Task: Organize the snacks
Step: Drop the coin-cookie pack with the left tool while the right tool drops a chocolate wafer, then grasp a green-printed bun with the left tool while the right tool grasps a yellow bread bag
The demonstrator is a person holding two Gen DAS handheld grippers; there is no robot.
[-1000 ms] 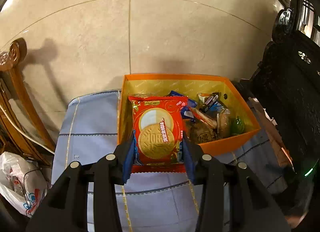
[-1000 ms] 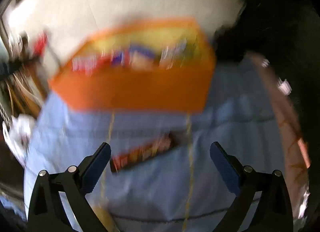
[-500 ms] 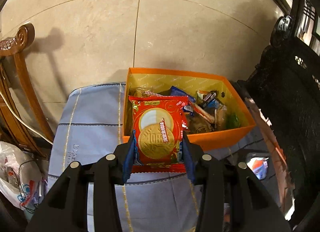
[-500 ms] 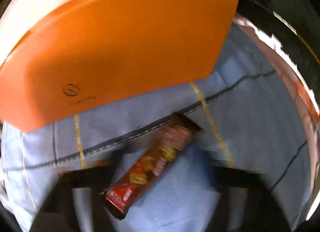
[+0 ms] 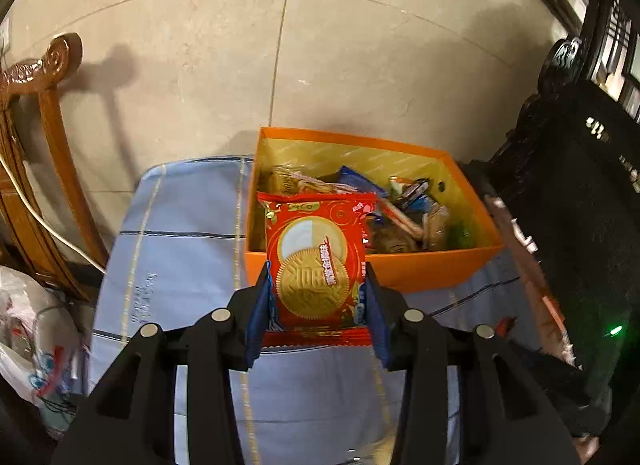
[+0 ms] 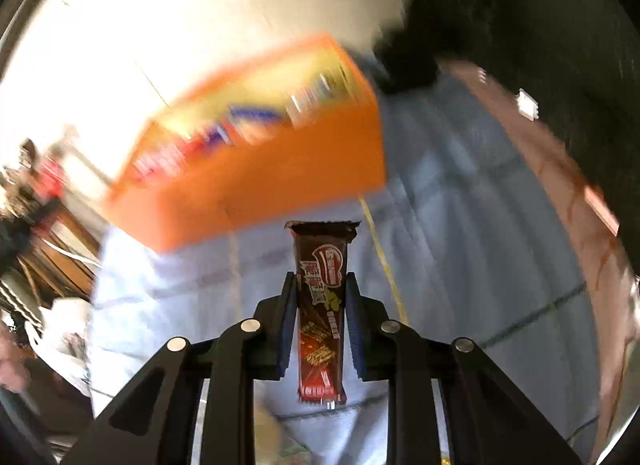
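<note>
The left claw (image 5: 316, 297) grips a red biscuit packet (image 5: 318, 261) mid-frame before the orange box (image 5: 420, 269); the right claw (image 6: 320, 305), just closed, pinches a brown snack bar (image 6: 322, 305).

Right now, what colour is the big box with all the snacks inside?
The box is orange outside with a yellow patterned lining inside, clearest in the left wrist view.

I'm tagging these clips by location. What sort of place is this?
Most likely a room in a home, perhaps a living room. There's a glossy tiled floor, a carved wooden chair on one side, dark carved furniture on the other, and an orange box of snacks on a blue checked cloth.
</note>
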